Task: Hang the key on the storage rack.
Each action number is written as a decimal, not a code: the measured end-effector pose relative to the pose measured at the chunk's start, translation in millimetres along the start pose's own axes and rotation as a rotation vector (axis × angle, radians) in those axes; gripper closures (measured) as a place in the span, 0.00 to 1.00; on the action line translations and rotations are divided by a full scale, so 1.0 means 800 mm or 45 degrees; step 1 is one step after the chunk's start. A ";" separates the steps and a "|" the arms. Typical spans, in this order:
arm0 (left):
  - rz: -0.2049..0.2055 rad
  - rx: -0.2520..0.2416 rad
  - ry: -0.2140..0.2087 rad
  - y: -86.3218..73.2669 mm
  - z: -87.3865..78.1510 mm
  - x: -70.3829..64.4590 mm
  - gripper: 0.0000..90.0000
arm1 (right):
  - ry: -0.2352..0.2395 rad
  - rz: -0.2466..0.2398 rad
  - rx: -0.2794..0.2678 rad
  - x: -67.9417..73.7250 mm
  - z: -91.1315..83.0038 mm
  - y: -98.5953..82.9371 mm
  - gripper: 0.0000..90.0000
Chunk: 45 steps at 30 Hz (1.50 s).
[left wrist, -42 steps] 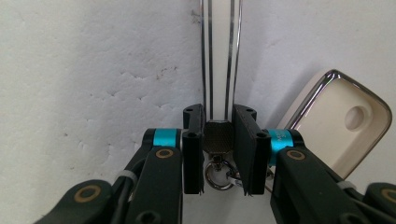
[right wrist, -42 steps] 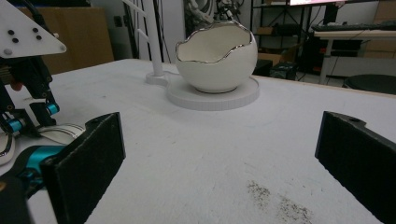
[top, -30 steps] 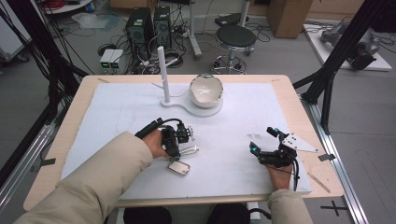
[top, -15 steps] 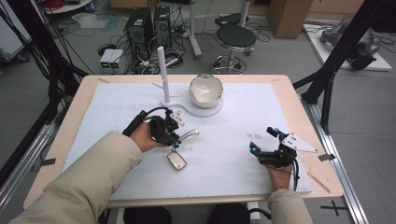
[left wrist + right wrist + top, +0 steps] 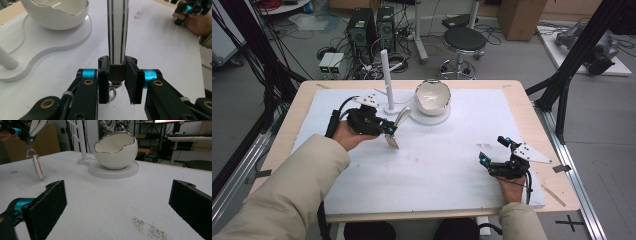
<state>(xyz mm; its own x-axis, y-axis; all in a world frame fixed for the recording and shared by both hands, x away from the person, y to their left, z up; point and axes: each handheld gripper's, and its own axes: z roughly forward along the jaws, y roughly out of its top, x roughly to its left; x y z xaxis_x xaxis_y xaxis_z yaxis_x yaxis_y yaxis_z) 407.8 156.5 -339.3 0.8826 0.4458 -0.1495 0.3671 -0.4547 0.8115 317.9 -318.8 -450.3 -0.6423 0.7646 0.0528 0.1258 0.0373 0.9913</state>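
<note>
Jaws of left gripper (image 5: pixel 117 82) clenched on white strap with dark stripes (image 5: pixel 117 30), at its metal-mesh end; small ring hangs beneath. In high view left gripper (image 5: pixel 388 129) lifted above white-covered wooden counter (image 5: pixel 437 165), strap (image 5: pixel 402 116) rising toward white egg-shaped bowl with silver rim (image 5: pixel 432 96); small flat white tag (image 5: pixel 392 141) dangles below. Bowl sits on white figure-eight base (image 5: pixel 427 117) beside upright white post (image 5: pixel 387 75). Right gripper (image 5: pixel 495 156) low near counter's front right, jaws released, wide apart, well apart from bowl.
</note>
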 end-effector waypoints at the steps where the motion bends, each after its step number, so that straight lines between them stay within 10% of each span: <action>1: -0.009 -0.015 0.004 0.001 -0.004 0.004 0.83 | 0.000 0.000 0.000 0.000 0.000 0.000 0.01; 20: -0.243 -0.231 0.023 0.000 -0.021 0.077 0.83 | 0.008 0.002 0.006 0.001 0.000 0.000 0.01; 32: -0.369 -0.237 0.032 -0.013 -0.009 0.106 0.82 | 0.005 0.002 0.004 0.001 0.000 0.000 0.01; 45: -0.395 -0.190 0.044 0.003 -0.011 0.120 0.82 | 0.005 -0.008 0.005 0.001 0.000 0.000 0.01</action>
<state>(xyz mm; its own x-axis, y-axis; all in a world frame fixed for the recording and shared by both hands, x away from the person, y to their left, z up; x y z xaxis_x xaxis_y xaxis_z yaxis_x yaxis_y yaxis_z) 491.0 205.0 -347.1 0.7243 0.5721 -0.3848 0.5670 -0.1768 0.8045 317.6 -318.0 -450.2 -0.6459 0.7620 0.0472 0.1249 0.0445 0.9912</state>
